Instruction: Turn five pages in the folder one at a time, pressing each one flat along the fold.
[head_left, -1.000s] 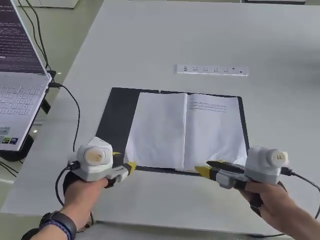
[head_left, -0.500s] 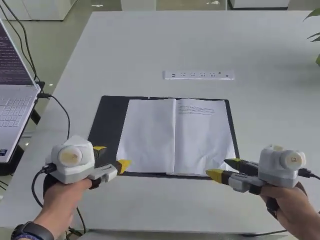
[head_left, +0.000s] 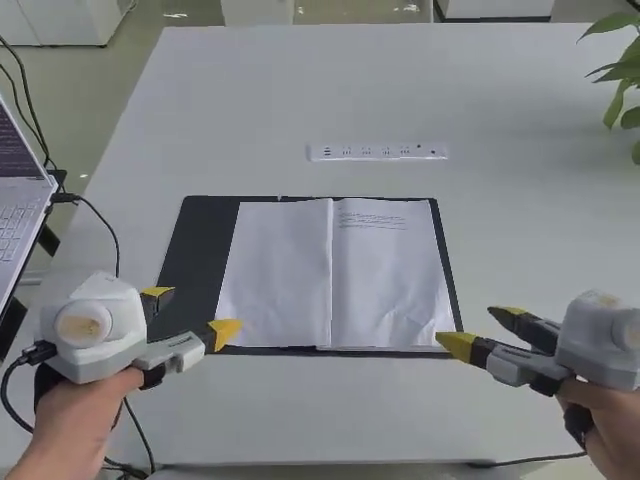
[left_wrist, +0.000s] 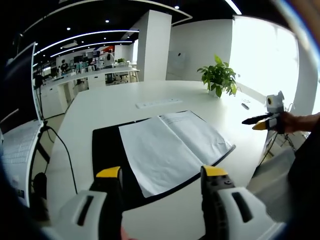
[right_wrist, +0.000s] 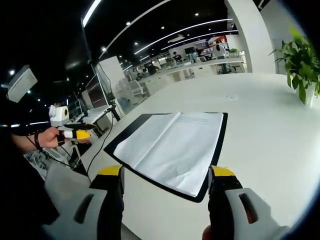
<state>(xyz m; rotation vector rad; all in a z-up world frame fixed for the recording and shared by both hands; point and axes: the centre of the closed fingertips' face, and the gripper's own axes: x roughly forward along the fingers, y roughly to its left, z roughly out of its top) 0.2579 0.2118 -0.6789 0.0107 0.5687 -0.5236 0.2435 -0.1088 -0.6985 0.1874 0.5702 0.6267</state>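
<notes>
Black folder lies flat ahead; right tongs have drawn back off its near corner, left tongs hover opposite, both apart; probably between turns.

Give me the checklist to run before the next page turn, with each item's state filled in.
1. The folder lies open on the table: ok.
2. The left hand-held gripper is open and empty, at the folder's lower left corner: ok.
3. The right hand-held gripper is open and empty, by the lower right corner: ok.
4. The right page is pinched for turning: not ok, nothing is held.
5. The pages are flat along the fold: ok.
6. The power strip is apart from the folder, beyond its top edge: ok.
</notes>
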